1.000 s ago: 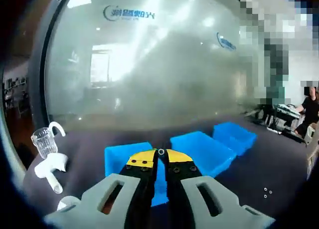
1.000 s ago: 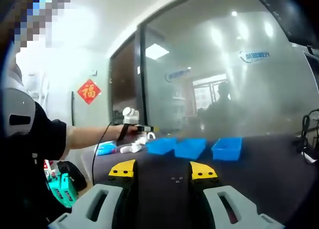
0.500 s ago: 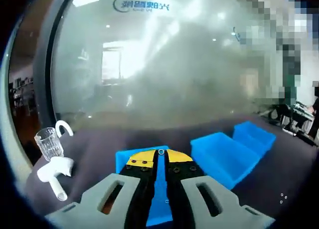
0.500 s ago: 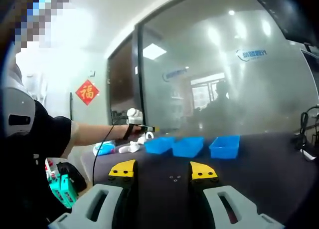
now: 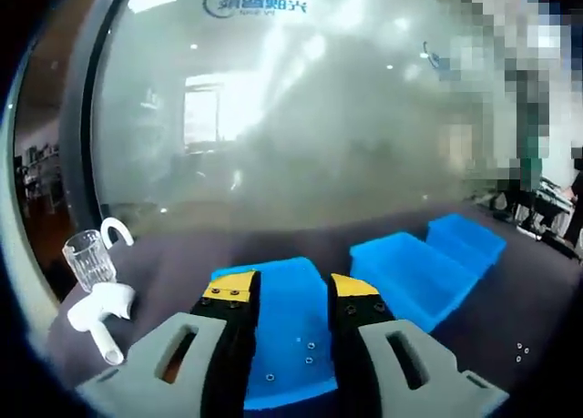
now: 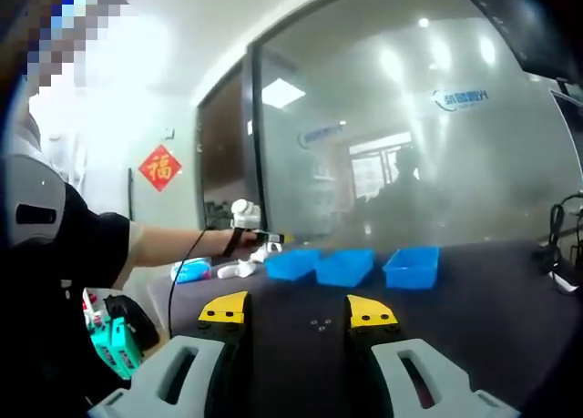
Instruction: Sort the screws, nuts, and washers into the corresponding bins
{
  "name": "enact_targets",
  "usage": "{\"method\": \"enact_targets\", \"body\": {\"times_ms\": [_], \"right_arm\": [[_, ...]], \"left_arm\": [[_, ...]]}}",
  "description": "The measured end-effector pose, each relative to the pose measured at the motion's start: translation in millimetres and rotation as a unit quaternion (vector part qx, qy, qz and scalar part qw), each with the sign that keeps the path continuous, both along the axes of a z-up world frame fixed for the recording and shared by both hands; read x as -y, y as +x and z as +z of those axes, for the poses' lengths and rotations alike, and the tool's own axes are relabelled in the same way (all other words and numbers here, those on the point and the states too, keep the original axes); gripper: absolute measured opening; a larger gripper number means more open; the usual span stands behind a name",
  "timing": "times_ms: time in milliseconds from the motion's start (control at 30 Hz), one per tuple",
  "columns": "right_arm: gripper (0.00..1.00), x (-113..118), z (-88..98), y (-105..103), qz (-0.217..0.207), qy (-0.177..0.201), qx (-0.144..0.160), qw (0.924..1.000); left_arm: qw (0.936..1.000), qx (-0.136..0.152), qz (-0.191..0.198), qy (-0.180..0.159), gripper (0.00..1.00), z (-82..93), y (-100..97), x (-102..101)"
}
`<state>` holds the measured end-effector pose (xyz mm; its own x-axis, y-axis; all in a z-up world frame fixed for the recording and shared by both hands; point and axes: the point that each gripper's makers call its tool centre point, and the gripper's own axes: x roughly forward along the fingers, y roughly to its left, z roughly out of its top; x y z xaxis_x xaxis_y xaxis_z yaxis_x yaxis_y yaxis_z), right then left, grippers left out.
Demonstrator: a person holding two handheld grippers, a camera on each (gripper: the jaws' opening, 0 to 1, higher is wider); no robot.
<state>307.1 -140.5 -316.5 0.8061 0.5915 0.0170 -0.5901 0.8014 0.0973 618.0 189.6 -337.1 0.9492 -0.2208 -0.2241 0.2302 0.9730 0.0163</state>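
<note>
Left tool [image 5: 287, 300] wide apart over nearest blue bin [image 5: 282, 331] w/ few small parts inside; right tool [image 6: 298, 310] wide, empty; loose parts [image 5: 520, 350] left on table [image 5: 173, 277].

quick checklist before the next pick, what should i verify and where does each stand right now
1. Left claw open and empty: ok, its jaws stand apart over the nearest bin with nothing between them.
2. Small parts in that bin: ok, a few lie on its floor; their type cannot be told.
3. Right claw open and empty: ok.
4. Loose parts left to sort: ok, a small cluster lies on the table ahead of the right claw.
5. All three bins in place: ok, the row stands side by side on the table.
6. Glass clear of the bins: ok, it stands off to one side.
</note>
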Motion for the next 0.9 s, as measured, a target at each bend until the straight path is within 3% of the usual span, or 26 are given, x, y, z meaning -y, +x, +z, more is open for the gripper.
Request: {"method": "enact_targets", "body": {"times_ms": [233,400,833,900], "right_arm": [[0.36,1,-3.0,-1,-0.001,0.001,-0.004,1.0000],[0.36,1,-1.3,-1,-0.001,0.000,-0.001,1.0000],[0.36,-5,3.9,3,0.006,-0.006,0.004,1.0000],[0.36,-6,4.7,4,0.007,-0.006,0.005,0.9999]], "left_arm": [[0.9997,0.011,-0.016,-0.013,0.36,4.7,-13.1,-9],[0.9985,0.018,-0.044,-0.028,0.40,6.2,-37.6,-2],[0.9910,0.056,-0.099,-0.071,0.41,18.9,-118.5,0],[0.9891,0.063,-0.109,-0.076,0.41,21.5,-140.0,9]]}}
